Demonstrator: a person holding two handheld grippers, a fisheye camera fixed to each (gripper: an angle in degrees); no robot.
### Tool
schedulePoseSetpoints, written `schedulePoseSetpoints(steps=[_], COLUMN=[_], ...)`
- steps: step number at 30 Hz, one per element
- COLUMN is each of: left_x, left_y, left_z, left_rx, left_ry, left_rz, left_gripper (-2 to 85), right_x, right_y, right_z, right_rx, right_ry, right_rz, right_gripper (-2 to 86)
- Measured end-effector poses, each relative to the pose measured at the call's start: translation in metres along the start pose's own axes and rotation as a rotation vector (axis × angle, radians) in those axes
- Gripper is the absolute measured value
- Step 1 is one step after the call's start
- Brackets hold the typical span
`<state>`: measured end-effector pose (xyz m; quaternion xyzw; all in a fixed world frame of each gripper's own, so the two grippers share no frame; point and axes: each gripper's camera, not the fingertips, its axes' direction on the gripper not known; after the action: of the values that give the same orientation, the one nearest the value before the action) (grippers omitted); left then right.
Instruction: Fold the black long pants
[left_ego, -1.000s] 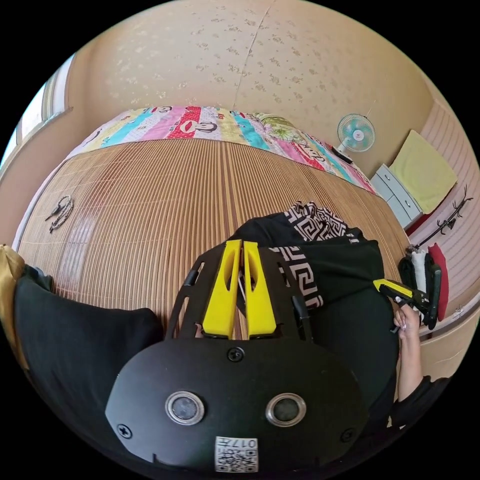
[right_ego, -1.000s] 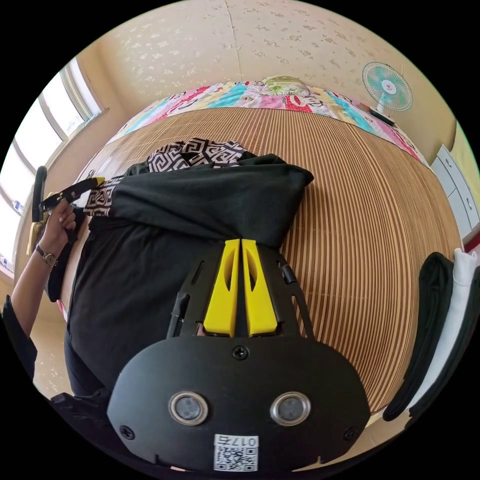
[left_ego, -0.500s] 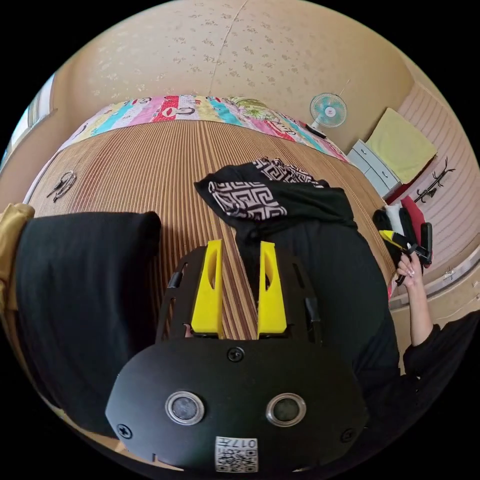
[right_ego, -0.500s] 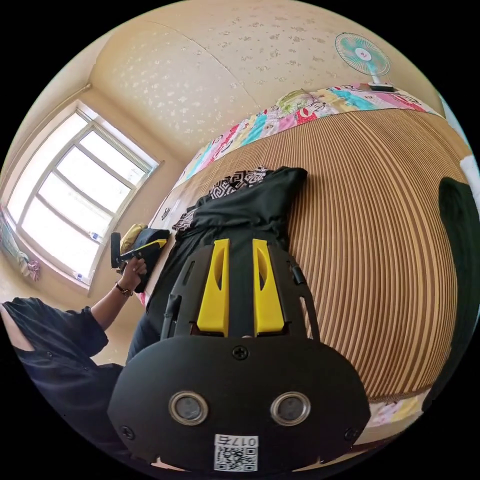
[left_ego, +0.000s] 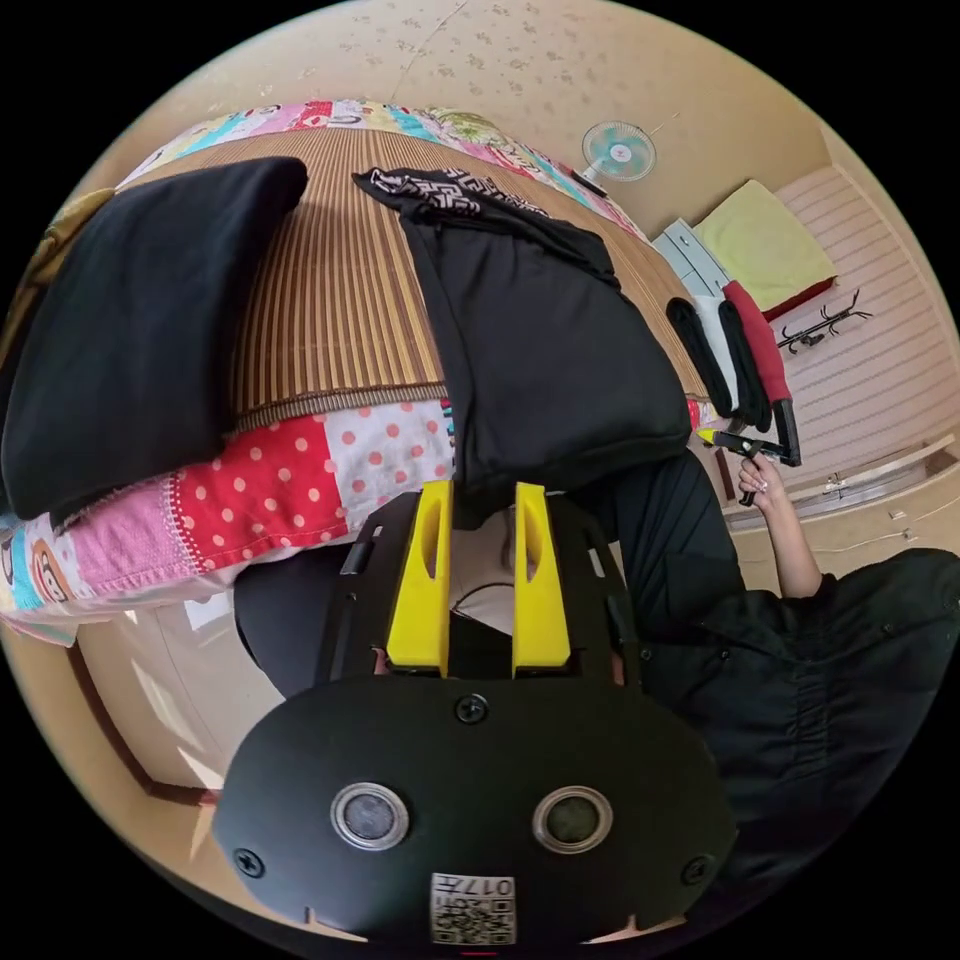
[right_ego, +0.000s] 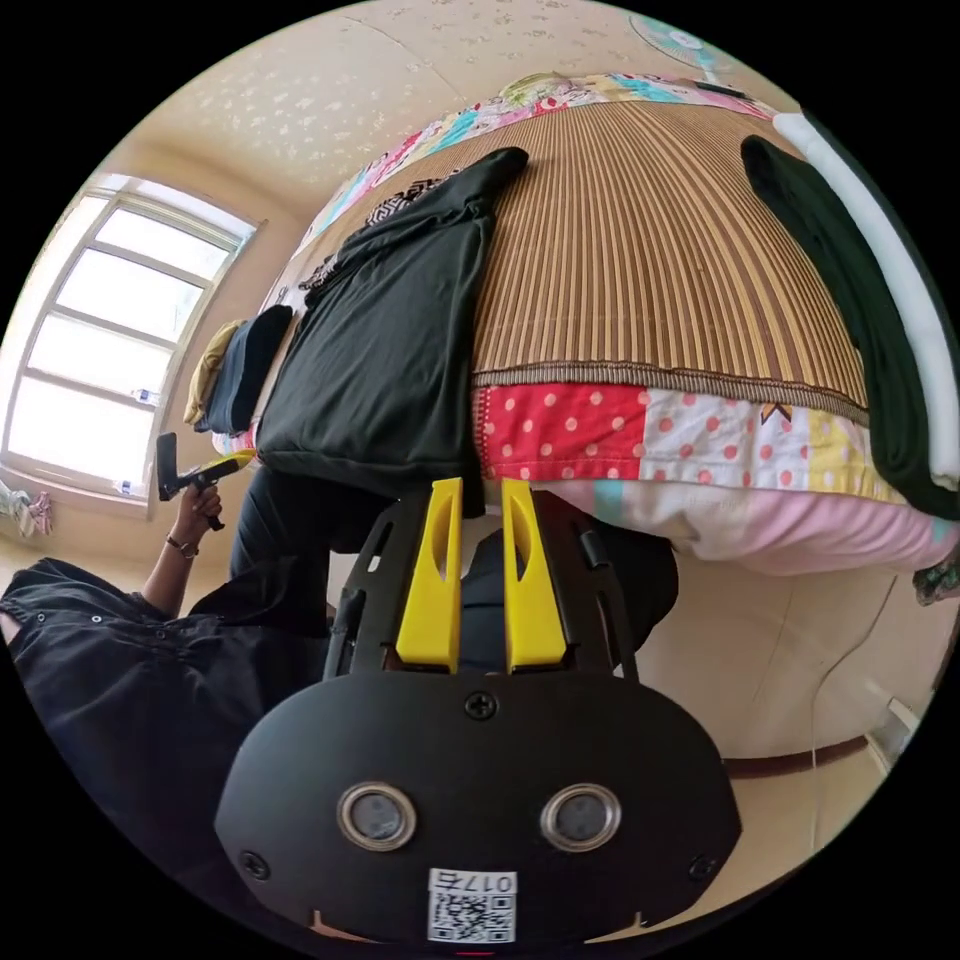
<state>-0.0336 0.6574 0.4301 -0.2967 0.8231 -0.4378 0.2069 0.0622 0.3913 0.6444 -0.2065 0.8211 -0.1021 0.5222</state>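
Two grippers, both off the cloth. Left gripper (left_ego: 478, 500): yellow jaws parted, nothing between them, held below the bed's near edge. Right gripper (right_ego: 480, 495): jaws parted by a narrower gap, likewise empty, also below the edge. Each shows small in the other's view, in the person's hands; jaw state there too small to read.

Black long pants (left_ego: 545, 340) lie on the bamboo mat (left_ego: 330, 290), lengthwise away from the person, near end draped just over the mat's edge onto the patchwork quilt (left_ego: 300, 480). Far end carries a black-and-white patterned panel (left_ego: 440, 190), bunched. In the right gripper view the pants (right_ego: 385, 330) look flat over the middle, rumpled at the far end.

Handling, by judgement: thin, soft knit, light, no stiffness; will sag and slide on the slatted mat rather than hold a crease. Best holds look like the two near corners of the draped hem, one per gripper, pinching all the layers together.

Hard to make out: black on black hides seams and layer edges, so whether the legs are already laid one over the other is uncertain, possibly yes. The near hem is partly masked by the jaws in both views. Other folded dark garments (left_ego: 140, 320) sit to the left on the mat, well apart; another stack (right_ego: 860, 300) lies to the right.
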Motion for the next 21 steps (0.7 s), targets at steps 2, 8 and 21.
schedulePoseSetpoints(steps=[2,8,21], left_x=[0.003,0.003,-0.020], left_y=[-0.005,-0.027,-0.024], left_z=[0.001,0.019,0.040], left_rx=[0.008,-0.092,-0.176], left_ry=[-0.031,-0.113,-0.144], left_rz=[0.007,0.020,-0.017], left_gripper=[11.6,11.3,10.3], right_x=[-0.007,-0.012,0.007], right_y=[-0.007,-0.021,-0.022], right_z=[0.012,0.017,0.015], right_rx=[-0.061,-0.069,-0.083], right_ry=[0.045,-0.008,-0.031], right_rz=[-0.016,-0.009,0.007], right_gripper=[8.2,9.4,10.6])
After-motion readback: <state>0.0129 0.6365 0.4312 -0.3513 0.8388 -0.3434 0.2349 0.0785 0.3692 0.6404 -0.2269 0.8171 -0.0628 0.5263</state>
